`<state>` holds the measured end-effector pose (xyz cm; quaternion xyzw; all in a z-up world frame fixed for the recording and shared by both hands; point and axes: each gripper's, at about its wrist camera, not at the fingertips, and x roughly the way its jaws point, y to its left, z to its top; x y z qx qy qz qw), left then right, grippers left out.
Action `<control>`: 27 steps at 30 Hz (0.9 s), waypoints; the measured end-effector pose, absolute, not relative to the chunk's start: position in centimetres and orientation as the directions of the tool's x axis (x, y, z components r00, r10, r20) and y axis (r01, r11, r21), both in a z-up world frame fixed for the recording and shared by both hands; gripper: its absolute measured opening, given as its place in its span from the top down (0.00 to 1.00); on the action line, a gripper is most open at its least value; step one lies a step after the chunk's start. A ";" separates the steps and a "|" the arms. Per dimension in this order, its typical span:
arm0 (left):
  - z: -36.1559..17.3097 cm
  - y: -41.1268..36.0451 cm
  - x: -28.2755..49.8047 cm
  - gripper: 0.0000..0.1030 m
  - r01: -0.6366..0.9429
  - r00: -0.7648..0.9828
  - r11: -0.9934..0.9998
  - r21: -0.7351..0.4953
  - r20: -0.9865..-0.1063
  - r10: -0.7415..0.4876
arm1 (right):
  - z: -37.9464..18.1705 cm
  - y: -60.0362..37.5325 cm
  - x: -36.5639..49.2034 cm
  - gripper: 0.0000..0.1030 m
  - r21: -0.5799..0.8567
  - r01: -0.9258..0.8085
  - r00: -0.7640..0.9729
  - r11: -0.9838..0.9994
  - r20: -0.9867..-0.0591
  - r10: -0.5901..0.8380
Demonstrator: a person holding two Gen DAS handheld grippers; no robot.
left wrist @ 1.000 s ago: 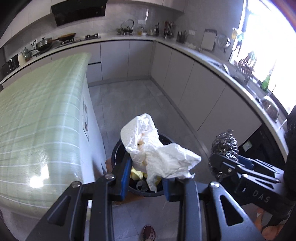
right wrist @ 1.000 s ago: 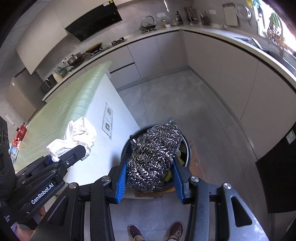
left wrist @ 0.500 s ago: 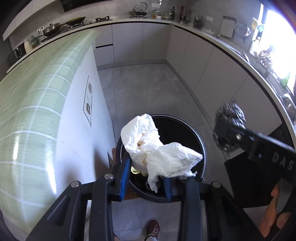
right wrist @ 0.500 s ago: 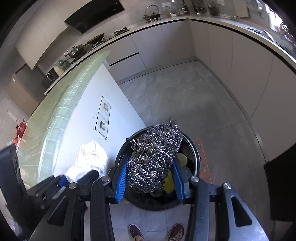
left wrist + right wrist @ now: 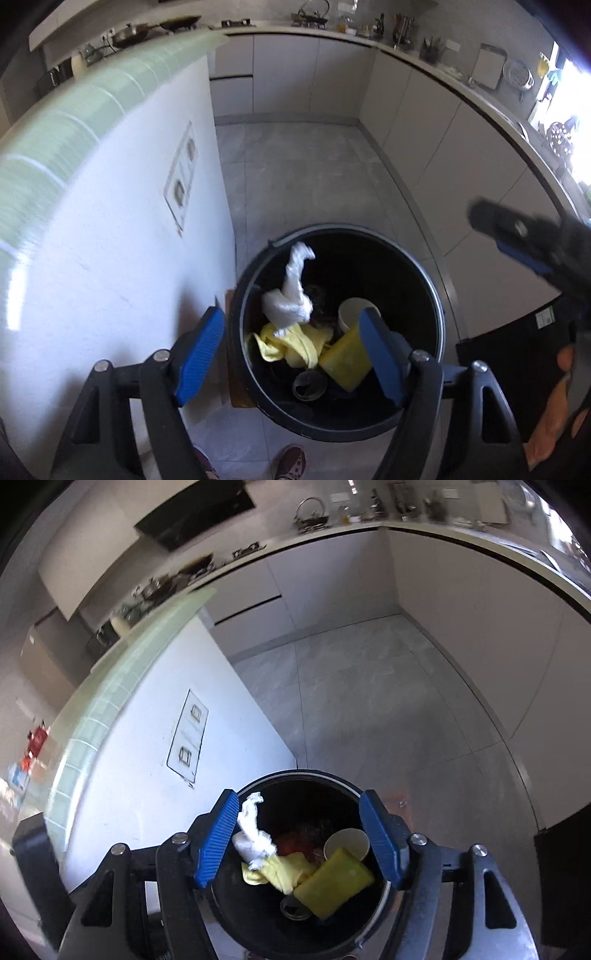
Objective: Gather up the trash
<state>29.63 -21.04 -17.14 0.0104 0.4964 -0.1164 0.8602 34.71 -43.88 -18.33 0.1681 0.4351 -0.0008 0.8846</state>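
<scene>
The left gripper (image 5: 291, 354) hangs over the bin (image 5: 437, 314), pointing steeply down; its jaws have just been opening and stand apart with nothing between them, and the white bag (image 5: 290, 295) lies in the bin below, on a yellow cloth (image 5: 295, 343). The right gripper (image 5: 304, 840) is over the same bin (image 5: 384, 897), and its jaws too have just been opening and stand apart, empty. Where the steel scourer has gone is hard to say: a dark tangle shows in the shadow behind the bag, but it is too dim to be sure. Also in the bin are a yellow sponge (image 5: 334, 882), a paper cup (image 5: 349, 843) and a dark lid (image 5: 293, 908). The bin stands on the floor (image 5: 369, 701), just beside the white side of the green-tiled island (image 5: 62, 147). By my reading this is the drop step, just finishing for both hands. Next, both grippers should lift clear of the rim with their jaws apart and swing back to the island top, where more trash may lie; at the left edge of the right view some small red things sit there, too blurred to name
</scene>
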 end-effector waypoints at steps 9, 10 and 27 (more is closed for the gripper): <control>-9.8 -21.4 26.8 0.25 0.255 0.536 0.964 -0.076 -0.819 -0.206 | -15.0 -44.2 31.6 0.32 0.302 0.165 0.604 0.939 -0.784 0.146; -8.9 -21.2 26.3 0.25 0.254 0.542 0.964 -0.078 -0.814 -0.209 | -14.7 -44.1 31.3 0.32 0.308 0.165 0.602 0.937 -0.784 0.152; -1.1 -9.0 12.6 0.22 0.274 0.649 0.958 -0.081 -0.719 -0.247 | -10.1 -32.2 14.2 0.32 0.222 0.098 0.577 0.970 -0.807 0.126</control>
